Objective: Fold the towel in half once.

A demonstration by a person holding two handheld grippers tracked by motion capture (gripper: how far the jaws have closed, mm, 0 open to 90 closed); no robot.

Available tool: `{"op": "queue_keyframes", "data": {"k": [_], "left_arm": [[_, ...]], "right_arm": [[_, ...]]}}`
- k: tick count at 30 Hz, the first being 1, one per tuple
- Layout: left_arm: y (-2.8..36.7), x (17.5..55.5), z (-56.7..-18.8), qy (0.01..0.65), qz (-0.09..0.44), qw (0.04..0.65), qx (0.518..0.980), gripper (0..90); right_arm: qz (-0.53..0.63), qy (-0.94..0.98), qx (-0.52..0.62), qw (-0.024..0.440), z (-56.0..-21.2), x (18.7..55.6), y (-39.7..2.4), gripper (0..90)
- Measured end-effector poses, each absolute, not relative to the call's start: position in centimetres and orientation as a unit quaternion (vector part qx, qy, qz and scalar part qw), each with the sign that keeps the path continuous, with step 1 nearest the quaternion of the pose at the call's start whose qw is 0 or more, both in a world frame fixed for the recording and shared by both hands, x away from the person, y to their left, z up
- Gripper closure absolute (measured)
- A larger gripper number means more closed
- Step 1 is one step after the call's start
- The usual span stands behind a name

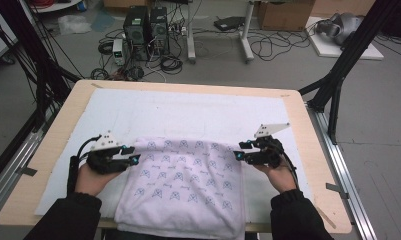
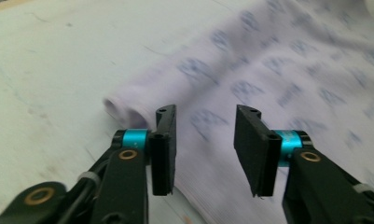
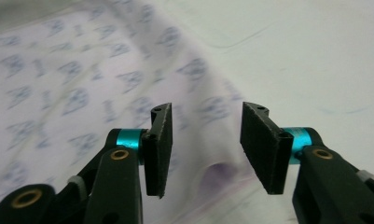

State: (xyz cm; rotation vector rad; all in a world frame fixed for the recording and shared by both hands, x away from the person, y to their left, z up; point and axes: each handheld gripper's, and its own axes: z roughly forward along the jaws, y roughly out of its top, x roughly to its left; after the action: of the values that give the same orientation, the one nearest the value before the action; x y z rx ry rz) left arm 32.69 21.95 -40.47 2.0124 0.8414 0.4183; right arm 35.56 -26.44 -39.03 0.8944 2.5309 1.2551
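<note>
- Lab floor behind the table (image 1: 58,140): PC towers (image 1: 145,25), cable tangle, cardboard boxes. A white mat (image 1: 188,112) covers the tabletop.
- Towel (image 1: 185,185) (white, blue print) lies folded on the mat's near half, its near edge hanging just over the table's front edge.
- The towel's far edge is a rounded fold; the rolled-over end shows in the left gripper view (image 2: 128,109), so it is doubled, not a single layer.
- Left gripper (image 1: 130,155) sits at the towel's far-left corner, jaws pointing inward at the cloth.
- Left jaws partly open, nothing between the pads (image 2: 163,149); cloth lies beyond and below them, not touched.
- Right gripper (image 1: 240,151) mirrors it at the towel's far-right corner, also pointing inward.
- Right jaws partly open, empty; pads (image 3: 157,149) hang over the towel's edge, where a small pucker (image 3: 217,175) stands up.
- Judgement: symmetric placement at the two far corners suits a two-handed fold, each hand taking one corner so the edge stays straight.
- Judgement: fold looks laid down and let go; another fold is probably still due.
- Risk: thick doubled edge may slip from a shallow pinch.
</note>
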Motion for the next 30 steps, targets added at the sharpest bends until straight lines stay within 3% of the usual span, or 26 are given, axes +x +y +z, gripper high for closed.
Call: {"op": "queue_keyframes", "data": {"k": [5, 7, 8, 9, 11, 18, 21, 24, 30], "left_arm": [[21.6, 35.9, -40.2, 0.354, 0.135, 0.468, 0.798, 49.7], [21.3, 36.8, -40.6, 0.355, 0.102, 0.462, 0.807, 50.5], [21.3, 37.0, -40.9, 0.349, 0.092, 0.459, 0.811, 58.9], [21.3, 37.1, -41.1, 0.346, 0.088, 0.452, 0.817, 75.4], [21.5, 36.9, -41.2, 0.343, 0.08, 0.444, 0.824, 86.5], [22.3, 33.9, -42.2, 0.304, 0.067, 0.43, 0.847, 87.0], [22.9, 33.0, -42.8, 0.304, 0.063, 0.425, 0.85, 76.3], [23.3, 33.2, -42.2, 0.312, 0.072, 0.437, 0.841, 69.3], [22.5, 35.1, -40.6, 0.318, 0.102, 0.462, 0.822, 69.9]], "right_arm": [[0.419, 0.851, 0.313, 0.049, -39.8, 38.8, -26.5, 47.3], [0.426, 0.85, 0.309, 0.021, -40.4, 39.3, -26.2, 51.9], [0.417, 0.855, 0.308, 0.014, -40.7, 39.5, -26.0, 57.3], [0.406, 0.861, 0.307, 0.005, -41.0, 39.6, -25.9, 65.8], [0.384, 0.873, 0.301, -0.01, -41.3, 39.5, -25.8, 84.9], [0.395, 0.881, 0.261, 0.004, -40.4, 36.5, -25.7, 85.3], [0.363, 0.895, 0.256, -0.027, -41.2, 35.5, -25.3, 76.0], [0.395, 0.884, 0.252, -0.002, -39.9, 35.1, -25.5, 73.6], [0.397, 0.872, 0.283, 0.035, -40.1, 36.8, -26.5, 70.3]]}}
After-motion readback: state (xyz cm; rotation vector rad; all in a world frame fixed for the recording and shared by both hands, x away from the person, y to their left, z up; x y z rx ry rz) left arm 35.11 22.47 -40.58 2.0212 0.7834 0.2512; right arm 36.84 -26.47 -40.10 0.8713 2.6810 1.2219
